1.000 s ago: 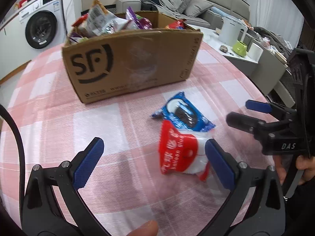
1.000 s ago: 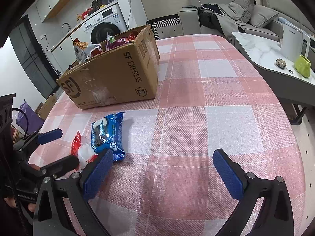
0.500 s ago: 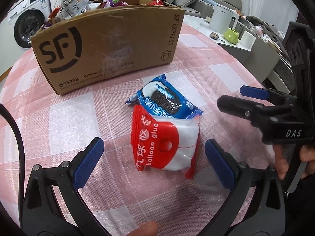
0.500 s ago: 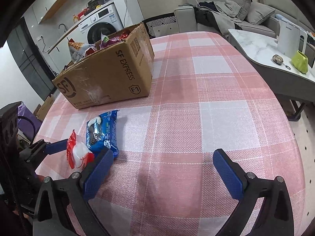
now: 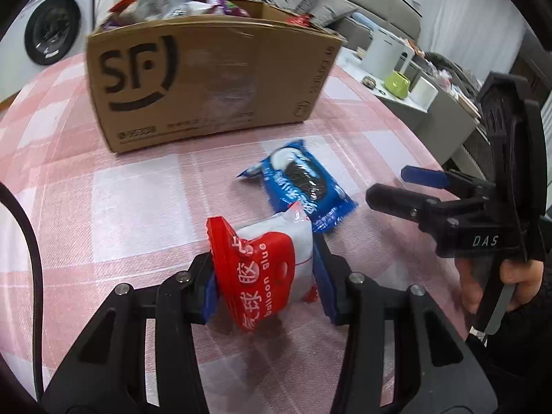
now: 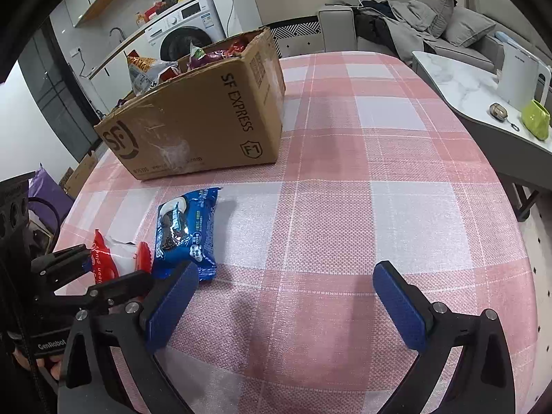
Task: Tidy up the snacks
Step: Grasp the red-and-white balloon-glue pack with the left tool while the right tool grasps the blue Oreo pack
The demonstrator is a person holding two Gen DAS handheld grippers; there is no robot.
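Observation:
A red-and-white packet marked "balloon glue" [image 5: 255, 258] stands between the blue pads of my left gripper [image 5: 267, 277], whose jaws are closing and press on its crumpled sides. The right wrist view shows the same grip [image 6: 115, 265] at lower left. Just beyond it a blue cookie packet [image 5: 300, 186] lies flat on the pink checked tablecloth [image 6: 345, 172]. Behind stands an open cardboard box [image 5: 207, 79] full of snack bags. My right gripper [image 6: 286, 303] is open and holds nothing above the cloth, right of the blue packet [image 6: 184, 229].
The table's rounded edge drops off to the right. Past it a marble side table carries a white kettle [image 6: 517, 76] and a green cup [image 6: 534, 119]. A washing machine [image 6: 183, 34] and a grey sofa stand further back.
My left gripper went from wide open around the red-and-white packet to closed on it, and the packet now stands up crumpled. The right gripper has stayed in place.

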